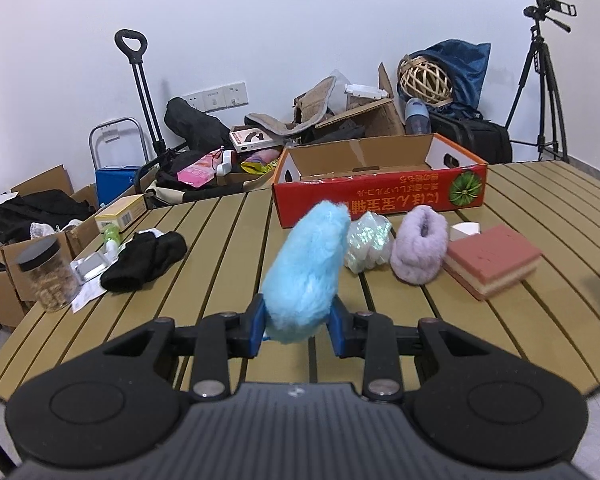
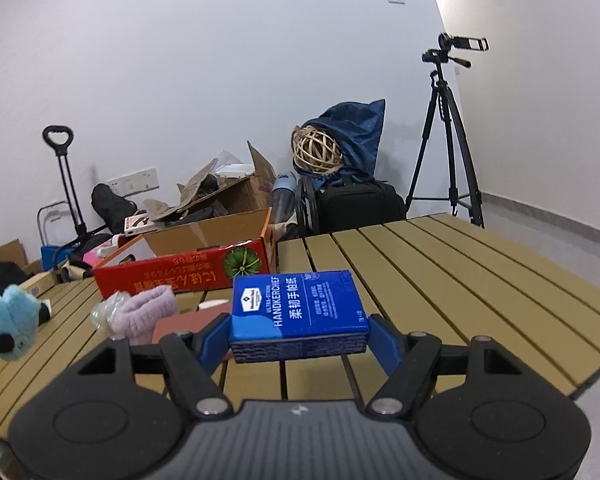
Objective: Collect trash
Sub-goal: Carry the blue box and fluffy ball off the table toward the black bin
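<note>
My left gripper (image 1: 298, 326) is shut on a fluffy light-blue item (image 1: 306, 268) and holds it above the slatted table (image 1: 204, 240). It also shows at the left of the right wrist view (image 2: 8, 318). My right gripper (image 2: 300, 340) is shut on a blue handkerchief pack (image 2: 300, 314), held over the table (image 2: 440, 280). An open red cardboard box (image 1: 380, 194) stands at the table's far side, also in the right wrist view (image 2: 180, 272). In front of it lie a shiny plastic wrapper (image 1: 368, 242), a fluffy purple item (image 1: 420, 244) and a pink sponge block (image 1: 494, 258).
On the table's left are a black cloth (image 1: 144, 260), a jar with a black lid (image 1: 46, 274), a small green bottle (image 1: 111, 238) and a yellow box (image 1: 120, 212). Cardboard boxes, bags and a hand trolley (image 1: 140, 92) crowd the wall. A tripod (image 1: 540, 88) stands at the right.
</note>
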The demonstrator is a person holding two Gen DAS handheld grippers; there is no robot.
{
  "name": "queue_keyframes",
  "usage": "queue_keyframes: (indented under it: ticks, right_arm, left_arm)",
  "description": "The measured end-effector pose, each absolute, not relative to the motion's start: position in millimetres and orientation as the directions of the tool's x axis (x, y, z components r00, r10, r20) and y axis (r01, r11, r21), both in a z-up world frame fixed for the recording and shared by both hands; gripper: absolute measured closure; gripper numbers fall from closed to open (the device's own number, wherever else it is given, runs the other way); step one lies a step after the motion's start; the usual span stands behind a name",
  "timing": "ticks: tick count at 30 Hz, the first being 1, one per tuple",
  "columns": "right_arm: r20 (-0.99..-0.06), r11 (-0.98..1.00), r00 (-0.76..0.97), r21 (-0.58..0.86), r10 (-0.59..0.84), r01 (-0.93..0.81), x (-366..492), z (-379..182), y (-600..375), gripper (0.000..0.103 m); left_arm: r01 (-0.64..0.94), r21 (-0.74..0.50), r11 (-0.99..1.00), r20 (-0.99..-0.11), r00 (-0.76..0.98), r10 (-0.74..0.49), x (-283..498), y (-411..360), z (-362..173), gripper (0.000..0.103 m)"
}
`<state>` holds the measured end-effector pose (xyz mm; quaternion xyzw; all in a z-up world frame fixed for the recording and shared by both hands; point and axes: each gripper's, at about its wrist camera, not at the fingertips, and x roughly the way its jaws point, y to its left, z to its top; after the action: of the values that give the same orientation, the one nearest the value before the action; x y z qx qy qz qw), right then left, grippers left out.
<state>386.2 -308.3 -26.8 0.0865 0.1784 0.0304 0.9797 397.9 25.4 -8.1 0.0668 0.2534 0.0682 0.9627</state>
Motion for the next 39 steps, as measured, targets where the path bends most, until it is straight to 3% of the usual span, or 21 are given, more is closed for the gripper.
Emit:
queue_keyframes:
  ticks: [9, 28, 39]
  right_arm:
    - [-0.399, 0.986, 0.908, 0.146, 0.13, -0.077, 327.3, -35.0, -309.9, 0.031]
    - [-0.568, 0.979, 0.798, 0.088, 0.202, -0.185, 198.1, -58.3, -301.8, 0.031]
    - [-0.679, 0.97, 0.7, 0.083, 0.224, -0.23, 141.1, -86.3, -294.4, 0.031]
  left_arm:
    - [-0.074, 0.131, 0.989, -0.461, 0.879, 0.127, 324.1, 23.1, -2.2, 0.071]
    - [-0.041, 0.048, 0.998, -0.508, 0.86, 0.06, 183.6, 25.9, -28.5, 0.071]
    - [-0.018, 0.036, 0.999, -0.591, 0.806, 0.036, 120.7, 19.7, -59.7, 0.071]
